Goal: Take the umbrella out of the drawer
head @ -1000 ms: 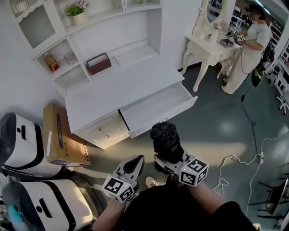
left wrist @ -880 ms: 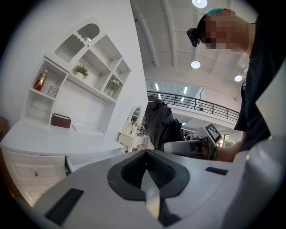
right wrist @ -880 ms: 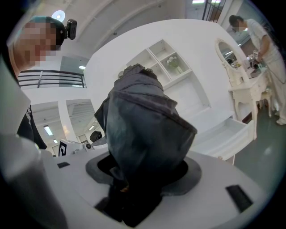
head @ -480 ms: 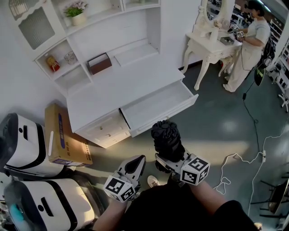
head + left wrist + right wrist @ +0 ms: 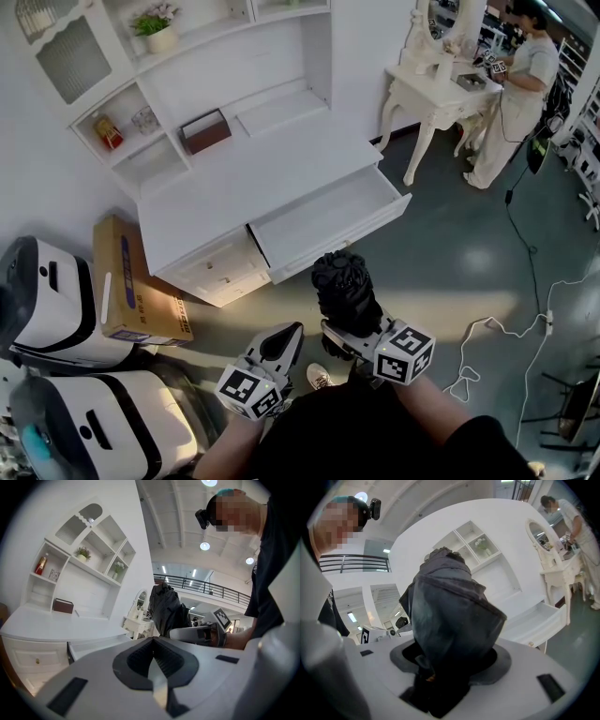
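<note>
A folded black umbrella (image 5: 344, 287) (image 5: 452, 616) (image 5: 167, 609) stands upright in my right gripper (image 5: 349, 330) (image 5: 440, 667), which is shut on its lower end, held in the air in front of the desk. The white drawer (image 5: 330, 222) (image 5: 534, 618) hangs pulled out of the desk, and its inside shows only white. My left gripper (image 5: 279, 345) (image 5: 153, 657) hovers to the left of the right one, shut with nothing between its jaws.
A white desk with a shelf hutch (image 5: 248, 169) holds a brown box (image 5: 205, 131) and a potted plant (image 5: 159, 26). A cardboard box (image 5: 128, 283) and white machines (image 5: 52, 300) stand at the left. A person (image 5: 516, 89) works at a dressing table (image 5: 441, 94). Cables (image 5: 487, 347) lie on the floor.
</note>
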The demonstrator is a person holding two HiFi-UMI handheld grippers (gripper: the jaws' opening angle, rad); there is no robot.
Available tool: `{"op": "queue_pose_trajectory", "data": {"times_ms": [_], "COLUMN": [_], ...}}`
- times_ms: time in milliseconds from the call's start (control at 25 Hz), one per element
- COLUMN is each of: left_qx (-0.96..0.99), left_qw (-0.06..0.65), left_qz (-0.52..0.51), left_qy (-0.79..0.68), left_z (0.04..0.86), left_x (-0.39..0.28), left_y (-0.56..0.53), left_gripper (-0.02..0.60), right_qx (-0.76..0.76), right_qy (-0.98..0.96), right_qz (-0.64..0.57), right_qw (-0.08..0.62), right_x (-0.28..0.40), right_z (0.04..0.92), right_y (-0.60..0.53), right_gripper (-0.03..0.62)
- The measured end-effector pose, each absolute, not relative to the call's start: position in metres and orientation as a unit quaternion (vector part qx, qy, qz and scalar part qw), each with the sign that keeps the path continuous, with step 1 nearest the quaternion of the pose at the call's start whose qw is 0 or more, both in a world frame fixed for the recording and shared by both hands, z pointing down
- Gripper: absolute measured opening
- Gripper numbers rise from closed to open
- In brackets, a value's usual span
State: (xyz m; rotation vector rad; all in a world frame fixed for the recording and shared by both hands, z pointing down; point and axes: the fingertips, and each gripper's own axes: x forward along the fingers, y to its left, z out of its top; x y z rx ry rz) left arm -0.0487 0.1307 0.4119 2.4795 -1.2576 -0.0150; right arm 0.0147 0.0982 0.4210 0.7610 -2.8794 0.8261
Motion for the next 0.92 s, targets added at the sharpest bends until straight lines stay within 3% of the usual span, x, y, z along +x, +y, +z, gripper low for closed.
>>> {"op": "queue_pose_trajectory", "data": {"times_ms": [920], "left_qx": [0.878], "left_qw": [0.181], "left_qz": [-0.003], "left_qy": [-0.443], "left_z": [0.4146], "left_x": [-0.0409], "left_y": [0.1334], "left_gripper": [0.005], "right_qx": [0.250], "right_qy": [-0.930], "right_qz": [0.266], "right_qw": [0.025], "right_x": [0.0222], "right_z": [0.4216], "right_y": [0.1001], "right_gripper": [0.250]}}
